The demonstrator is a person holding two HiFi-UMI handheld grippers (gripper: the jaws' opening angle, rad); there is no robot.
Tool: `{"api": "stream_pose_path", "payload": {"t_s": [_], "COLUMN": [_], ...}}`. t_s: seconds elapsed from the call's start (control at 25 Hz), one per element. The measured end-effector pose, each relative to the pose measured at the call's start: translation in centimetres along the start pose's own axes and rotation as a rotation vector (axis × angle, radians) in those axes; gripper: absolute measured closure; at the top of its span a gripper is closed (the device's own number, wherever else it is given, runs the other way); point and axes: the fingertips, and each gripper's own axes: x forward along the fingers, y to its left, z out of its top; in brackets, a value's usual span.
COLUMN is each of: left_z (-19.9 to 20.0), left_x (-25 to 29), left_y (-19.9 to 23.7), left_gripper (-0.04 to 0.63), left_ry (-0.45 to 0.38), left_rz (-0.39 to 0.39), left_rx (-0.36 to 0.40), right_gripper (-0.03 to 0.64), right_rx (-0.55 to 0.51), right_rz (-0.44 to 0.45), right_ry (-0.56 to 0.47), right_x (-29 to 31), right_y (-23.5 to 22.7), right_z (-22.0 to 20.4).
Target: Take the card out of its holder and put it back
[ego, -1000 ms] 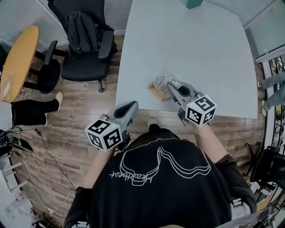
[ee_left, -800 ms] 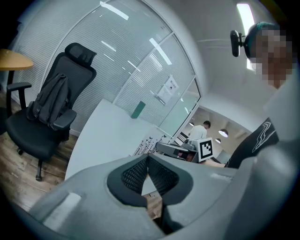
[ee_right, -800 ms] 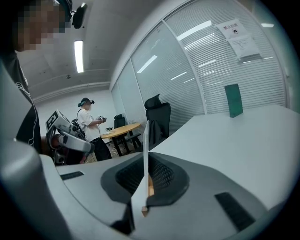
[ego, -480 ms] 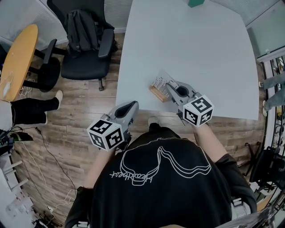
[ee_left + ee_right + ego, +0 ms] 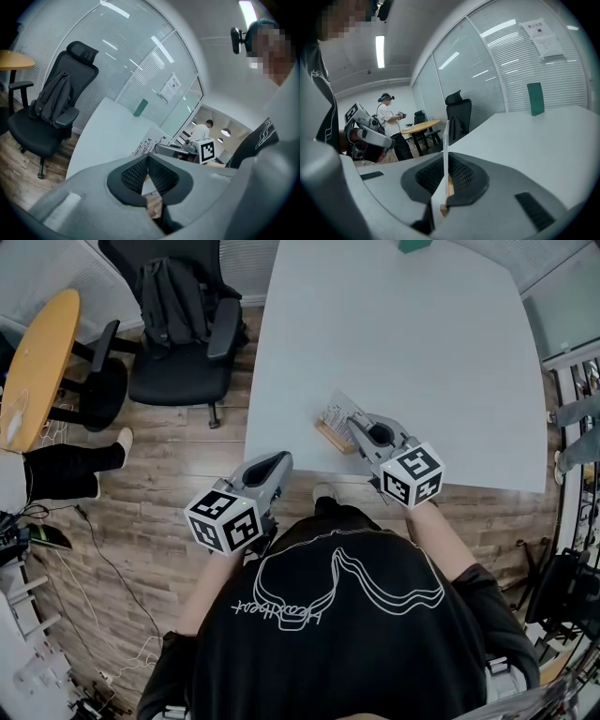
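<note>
White table (image 5: 422, 352) bears a thin printed card (image 5: 335, 412) at its wooden holder (image 5: 327, 437).

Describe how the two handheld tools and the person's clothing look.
Both the left tool and right tool have smooth grey moulded shells, dark ribbed pads and a white cube with black square markers at the rear. No cables show. The person wears a black T-shirt with a white line drawing.

I cannot read any text here. The card (image 5: 336, 414) carries print too small for me, and the sheets (image 5: 543, 37) on the glass wall (image 5: 506, 70) and the script on the black shirt (image 5: 309, 615) are illegible.
</note>
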Motion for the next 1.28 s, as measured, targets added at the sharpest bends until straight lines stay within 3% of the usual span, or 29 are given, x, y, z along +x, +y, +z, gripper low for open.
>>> {"api": "stream_pose_path", "payload": {"t_s": [0.96,1.12,1.28], "left_z": [-1.4,-1.5,-1.8], "left_x": [-1.3,-2.0,-3.0], "left_y": [0.5,0.2,-0.6], "left_gripper": [0.583,0.583,0.583], "left_ry": [0.024,0.018,0.011], "left_rz": [0.029,0.031,0.026], "left_rx": [-0.016,-0.013,-0.008], "right_gripper": [0.582,0.516,0.436], "right_rx": [-0.008,0.023,0.040], "right_rz": [-0.033,-0.041,-0.086], "right_ry": [0.018,-0.006,-0.095], "right_x": [1.1,0.8,-1.1], "right_y": [-0.2,-0.1,-0.3], "right_z": [-3.9,-3.2,-1.3]}}
